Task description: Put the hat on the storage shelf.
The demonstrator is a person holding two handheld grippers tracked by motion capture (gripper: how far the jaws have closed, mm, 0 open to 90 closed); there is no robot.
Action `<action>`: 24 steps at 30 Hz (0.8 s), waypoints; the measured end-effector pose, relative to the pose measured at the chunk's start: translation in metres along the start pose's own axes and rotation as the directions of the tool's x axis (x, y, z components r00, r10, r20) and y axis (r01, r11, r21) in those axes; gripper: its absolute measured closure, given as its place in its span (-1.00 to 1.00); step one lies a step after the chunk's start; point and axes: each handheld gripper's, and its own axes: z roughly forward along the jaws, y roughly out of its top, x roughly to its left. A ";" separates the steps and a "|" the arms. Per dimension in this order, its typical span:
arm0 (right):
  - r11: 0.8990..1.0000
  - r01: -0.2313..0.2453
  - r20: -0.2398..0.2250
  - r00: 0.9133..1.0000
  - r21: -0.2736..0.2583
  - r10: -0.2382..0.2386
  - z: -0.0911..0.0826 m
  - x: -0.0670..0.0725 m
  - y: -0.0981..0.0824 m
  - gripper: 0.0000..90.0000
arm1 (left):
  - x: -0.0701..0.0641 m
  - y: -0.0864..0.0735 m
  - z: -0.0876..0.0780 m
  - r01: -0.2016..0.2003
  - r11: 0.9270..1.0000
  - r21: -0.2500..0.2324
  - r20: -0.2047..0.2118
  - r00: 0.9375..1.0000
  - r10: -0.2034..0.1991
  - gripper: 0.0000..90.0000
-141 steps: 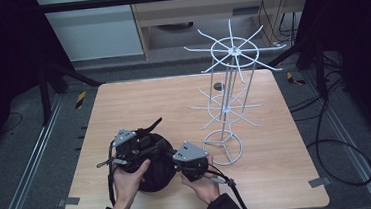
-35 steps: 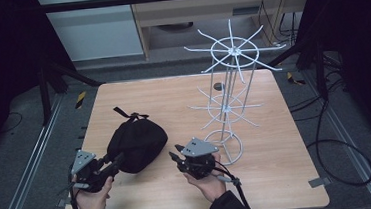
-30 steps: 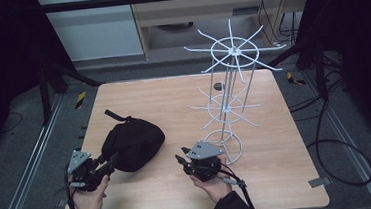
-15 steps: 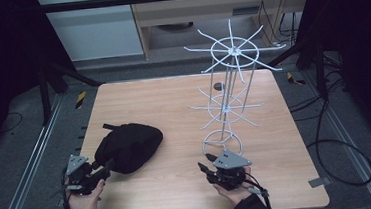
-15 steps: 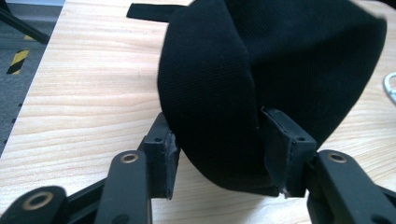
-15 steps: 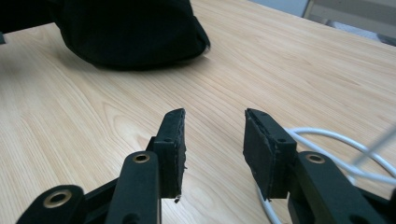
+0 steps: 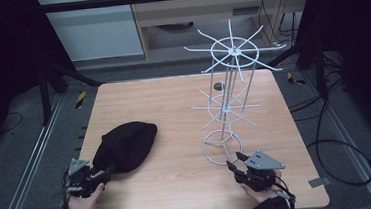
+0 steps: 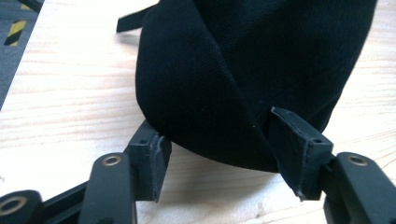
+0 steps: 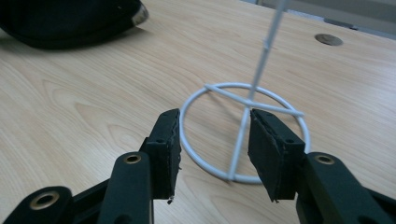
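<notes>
The black cap [image 7: 125, 146] lies on the surface [image 7: 174, 110] toward its near left corner, and the white wire display stand [image 7: 228, 101] rises right of the middle, its ring base close to the near edge. The left claw [image 7: 102, 172] sits at the cap's near rim; its jaws have just been opening, and in the left gripper view the cloth [image 8: 243, 74] bulges between them with the pads [image 8: 299, 140] beside it, not pressing. The right claw [image 7: 234, 165] is also spread and has just been opening, aimed at the stand's ring base [image 9: 243, 135], touching nothing.

To my eye both are letting go. Done well, each claw should back straight out along its own line, jaws wide, so no pad snags the fabric or nudges the light stand. The stand looks tippy; keep the trailing cable off its base.
</notes>
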 end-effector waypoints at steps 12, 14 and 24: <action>0.998 -0.058 0.085 0.995 0.007 0.057 -0.011 -0.029 -0.011 0.10 | -0.004 -0.003 -0.004 -0.038 0.999 0.033 -0.062 0.997 0.040 -0.54; 0.998 -0.064 0.091 0.994 0.006 0.064 -0.013 -0.031 -0.012 0.09 | -0.006 -0.004 -0.007 -0.058 0.998 0.038 -0.065 0.996 0.061 -0.55; 0.997 -0.074 0.105 0.992 0.004 0.074 -0.014 -0.038 -0.014 0.04 | -0.021 0.004 -0.010 -0.176 0.984 0.021 -0.066 0.982 0.177 -0.79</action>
